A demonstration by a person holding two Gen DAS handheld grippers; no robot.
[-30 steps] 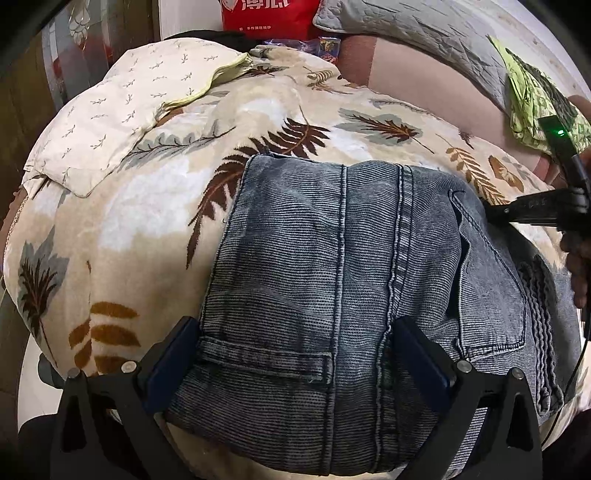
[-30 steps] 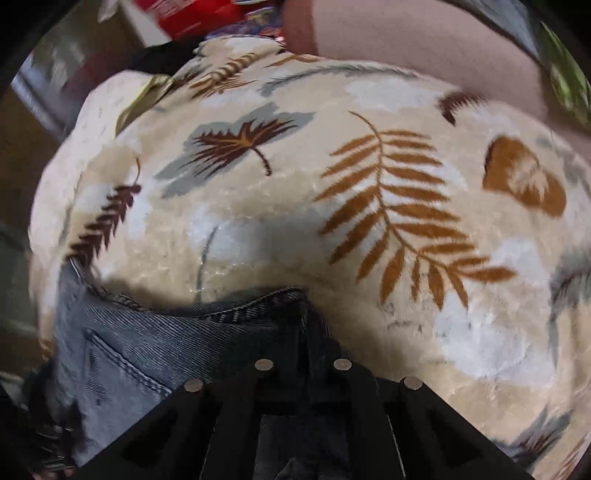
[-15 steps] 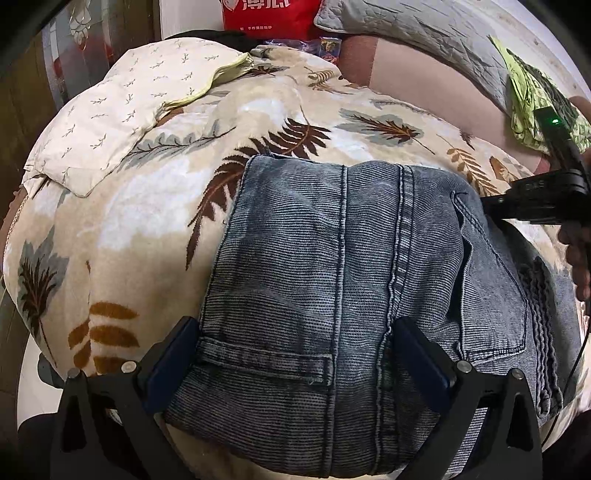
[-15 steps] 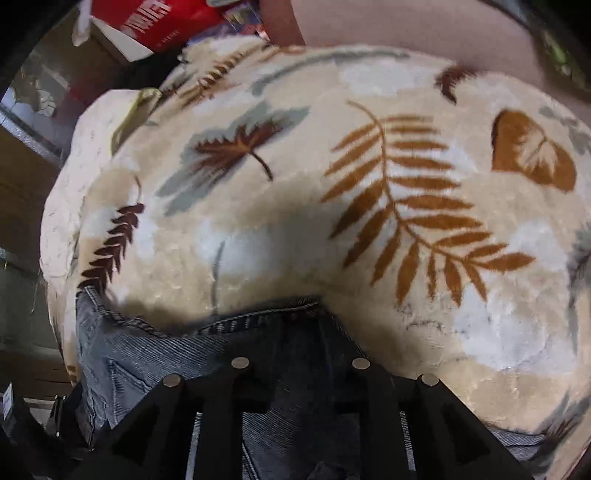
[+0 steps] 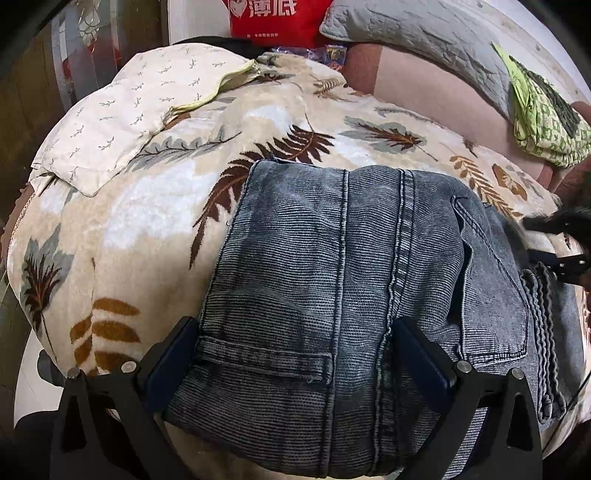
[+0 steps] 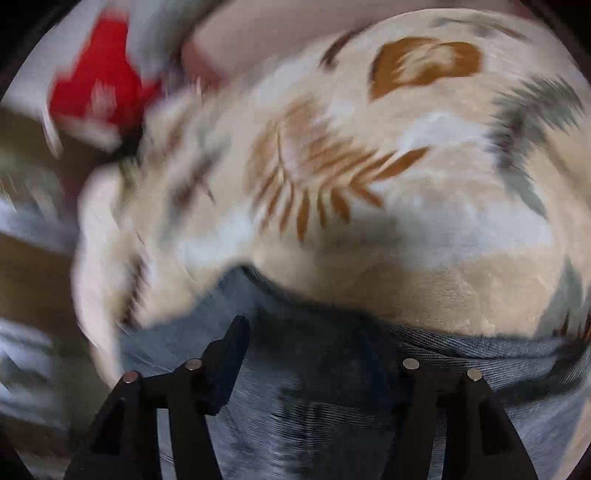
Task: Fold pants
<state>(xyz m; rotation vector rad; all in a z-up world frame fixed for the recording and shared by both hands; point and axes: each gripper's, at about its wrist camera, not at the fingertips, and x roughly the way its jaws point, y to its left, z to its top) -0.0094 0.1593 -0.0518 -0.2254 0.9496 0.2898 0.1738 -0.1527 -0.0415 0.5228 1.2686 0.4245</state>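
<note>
The right wrist view was smeared by motion blur, so the left half of it gave only streaks of red, grey and brown that could not be made out. The right gripper [image 6: 321, 332] stood with its fingers spread wide apart above the jeans [image 6: 332, 398], holding nothing; only one dark pad [image 6: 229, 354] showed clearly, the other finger tip being lost against the dark denim. In the left wrist view that gripper appeared as a blurred black shape [image 5: 554, 240] cut off at the frame's right edge, at the far side of the jeans [image 5: 351, 295].

The left gripper [image 5: 295, 362] was also wide open, its blue-padded fingers [image 5: 173, 354] straddling the near end of the jeans without pinching them. The near edge of the jeans dropped out of sight below the gripper frame.

The jeans lay folded into a thick, roughly rectangular stack on a plush cream blanket [image 5: 129, 206] printed with brown and grey leaves. The denim was faded blue-grey with a fine ribbed weave, heavy double seams and a patch pocket. Beyond the jeans sat a pale pillow [image 5: 129, 110] with small sprigs, a red bag [image 5: 273, 18], a grey quilted cushion [image 5: 406, 33] and a green patterned cloth [image 5: 546, 122].
</note>
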